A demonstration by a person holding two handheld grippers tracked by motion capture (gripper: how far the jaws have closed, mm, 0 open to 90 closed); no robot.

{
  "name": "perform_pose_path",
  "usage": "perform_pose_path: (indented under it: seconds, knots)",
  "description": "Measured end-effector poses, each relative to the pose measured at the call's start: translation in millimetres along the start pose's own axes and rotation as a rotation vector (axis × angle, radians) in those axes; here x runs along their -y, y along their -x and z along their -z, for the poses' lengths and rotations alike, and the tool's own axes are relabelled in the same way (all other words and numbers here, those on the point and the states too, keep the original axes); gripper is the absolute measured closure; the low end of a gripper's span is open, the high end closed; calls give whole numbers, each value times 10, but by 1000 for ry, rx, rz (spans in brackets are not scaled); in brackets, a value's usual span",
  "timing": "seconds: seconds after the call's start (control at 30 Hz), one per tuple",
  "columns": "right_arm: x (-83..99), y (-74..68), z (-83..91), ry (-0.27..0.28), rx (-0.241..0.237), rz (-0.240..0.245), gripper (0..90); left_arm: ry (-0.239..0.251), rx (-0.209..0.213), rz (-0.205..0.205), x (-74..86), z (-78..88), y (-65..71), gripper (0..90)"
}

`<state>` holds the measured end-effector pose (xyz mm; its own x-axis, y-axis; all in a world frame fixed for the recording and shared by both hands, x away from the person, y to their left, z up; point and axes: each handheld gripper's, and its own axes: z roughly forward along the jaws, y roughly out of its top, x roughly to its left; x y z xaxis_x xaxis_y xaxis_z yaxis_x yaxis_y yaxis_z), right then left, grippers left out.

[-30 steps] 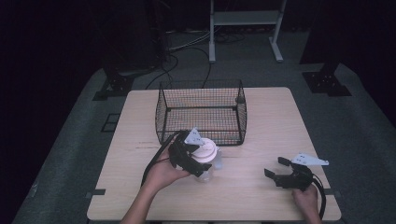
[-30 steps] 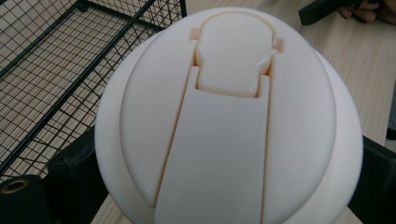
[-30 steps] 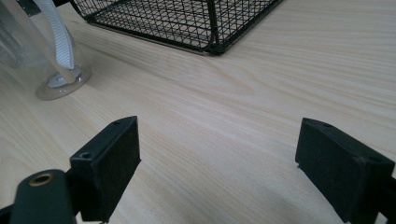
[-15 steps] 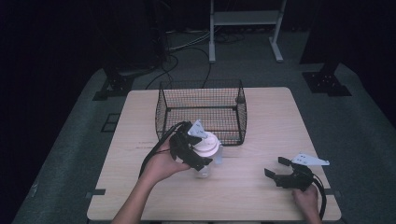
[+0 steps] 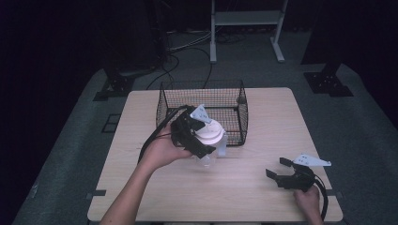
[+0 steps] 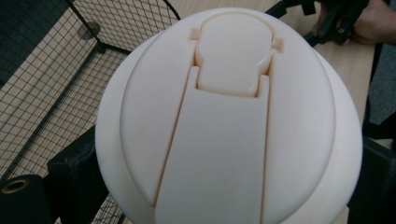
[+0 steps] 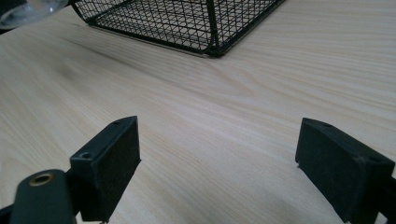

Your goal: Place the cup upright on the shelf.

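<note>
A: Start at the left. What has the left gripper [image 5: 202, 140] got?

B: Its jaws are clamped on a clear bottle [image 5: 210, 149] with a cream-white flip lid [image 5: 209, 133]. In the left gripper view the lid [image 6: 229, 116] sits between the two black jaws, its hinged cap closed. The person's left hand [image 5: 162, 151] holds the gripper from the table's left side.

A: And where is the bottle on the table?

B: Near the middle of the wooden table [image 5: 141, 187], held at the front right corner of the black wire basket [image 5: 202, 110]. Whether its base touches the tabletop, I cannot tell. The high view shows the lid close against the basket's front wall.

A: The basket itself?

B: It stands toward the table's far edge, roughly central, open at the top.

A: Now the right.

B: The right gripper [image 5: 276, 168] lies low by the table's front right corner, held by the right hand [image 5: 309, 199]. Its jaws stand wide apart with nothing between them; the right gripper view shows bare wood grain there, the basket's corner [image 7: 210, 28] farther off, and the bottle's clear base [image 7: 28, 9] at the upper left edge.
</note>
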<state>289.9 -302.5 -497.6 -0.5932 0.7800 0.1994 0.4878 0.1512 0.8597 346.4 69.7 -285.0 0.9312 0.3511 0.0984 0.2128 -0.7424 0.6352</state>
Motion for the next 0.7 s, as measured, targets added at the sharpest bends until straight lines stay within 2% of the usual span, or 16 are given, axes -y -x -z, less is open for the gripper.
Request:
perform_pose_path:
  seconds: [0.3,0.7]
  knots:
    - [0,2,0,5,0,-1,129,-13,-10,-27,-272,171,-149,53]
    - [3,5,2,8,0,-5,129,-17,-7,-4,-536,236,-435,52]
